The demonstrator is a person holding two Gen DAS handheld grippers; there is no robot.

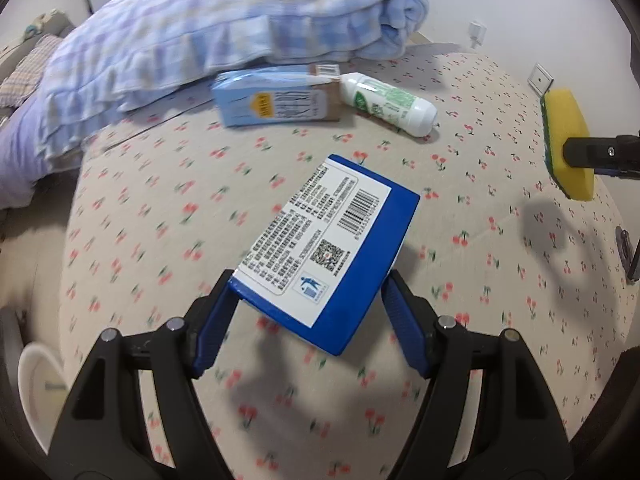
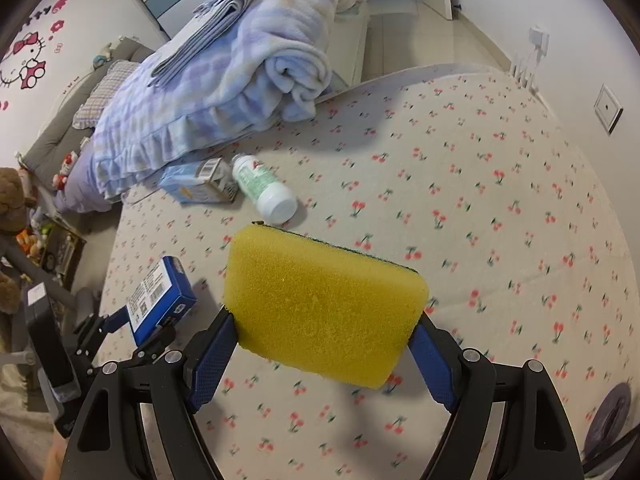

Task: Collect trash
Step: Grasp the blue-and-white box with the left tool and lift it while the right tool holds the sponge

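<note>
Left wrist view: blue box clamped in left claw; sponge clamped in right claw; carry step judged underway; disposal required next; bottle lies ahead.

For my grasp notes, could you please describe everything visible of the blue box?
The blue box is a flat cardboard-looking carton, deep blue with a white panel bearing dense print, a barcode, a QR code and a recycling pictogram. It is held above the cherry-print sheet, tilted, printed face up, clamped at its near end between the left gripper fingers. Nothing else touches it.
</note>
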